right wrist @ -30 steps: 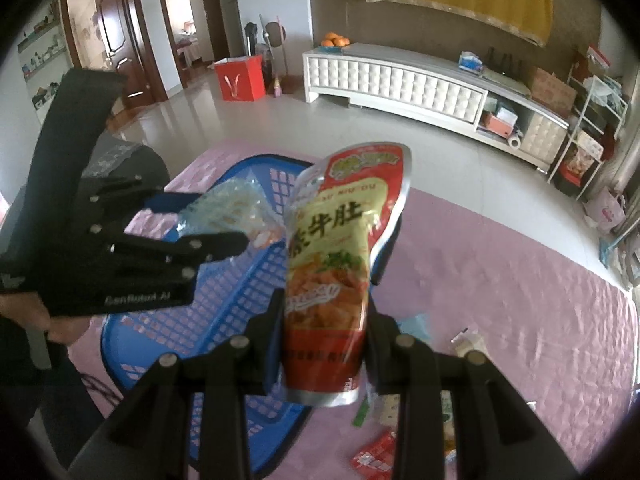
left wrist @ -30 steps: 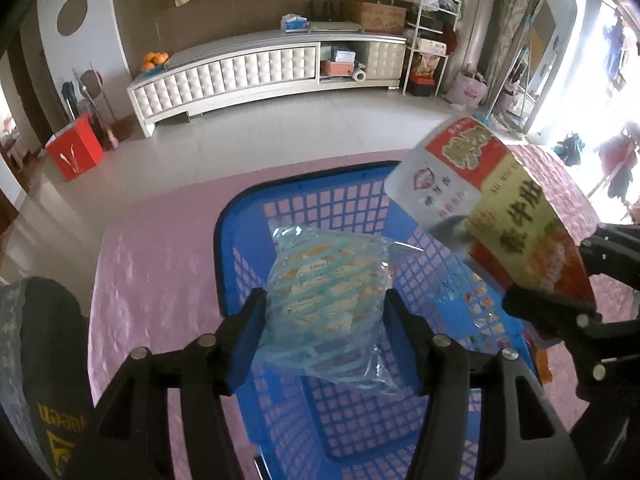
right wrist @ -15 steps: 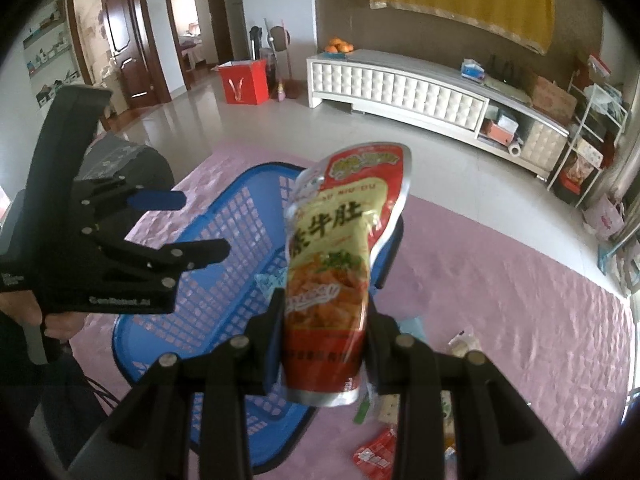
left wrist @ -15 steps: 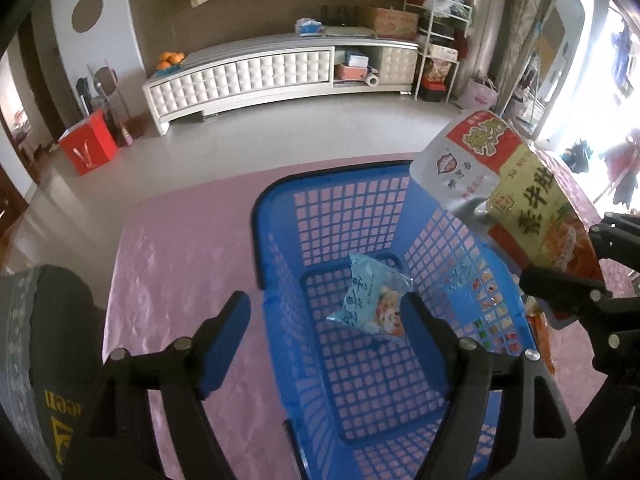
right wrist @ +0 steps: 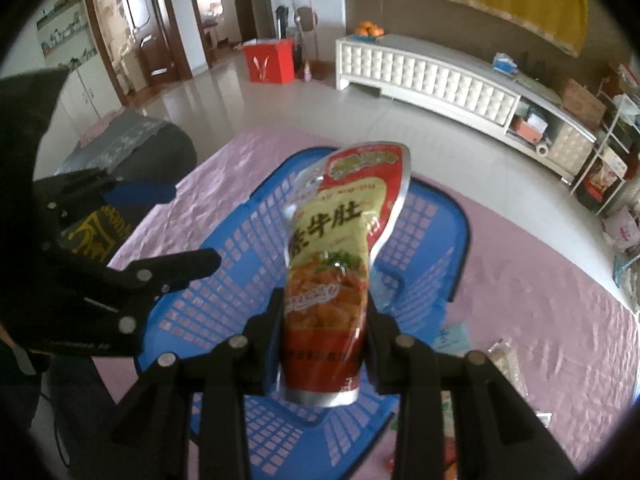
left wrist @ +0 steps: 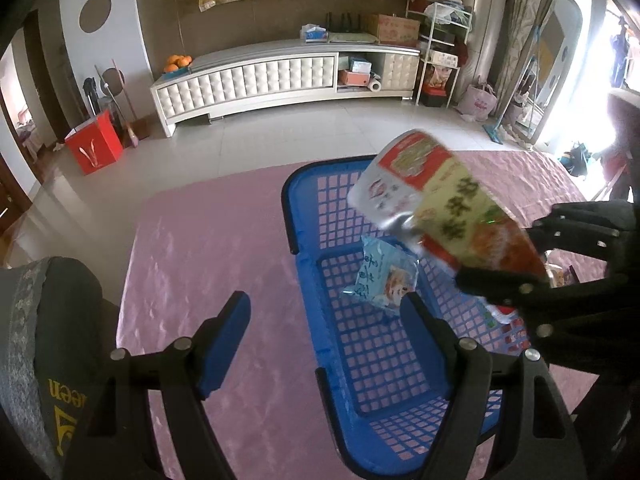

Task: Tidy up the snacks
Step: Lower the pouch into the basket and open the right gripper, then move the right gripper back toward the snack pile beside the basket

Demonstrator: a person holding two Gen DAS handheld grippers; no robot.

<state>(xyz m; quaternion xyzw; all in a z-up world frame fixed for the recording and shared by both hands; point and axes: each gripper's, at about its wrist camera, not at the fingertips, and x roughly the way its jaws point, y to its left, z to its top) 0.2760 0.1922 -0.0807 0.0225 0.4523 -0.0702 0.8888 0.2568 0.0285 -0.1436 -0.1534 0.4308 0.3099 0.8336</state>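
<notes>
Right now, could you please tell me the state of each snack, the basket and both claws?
Left claw: open, nothing between its fingers.
Right claw: shut on the red and yellow pouch, held upright above the basket.
Pale blue snack packet: lying loose on the basket floor.
Blue basket: on the pink tablecloth, holding only that packet.
</notes>
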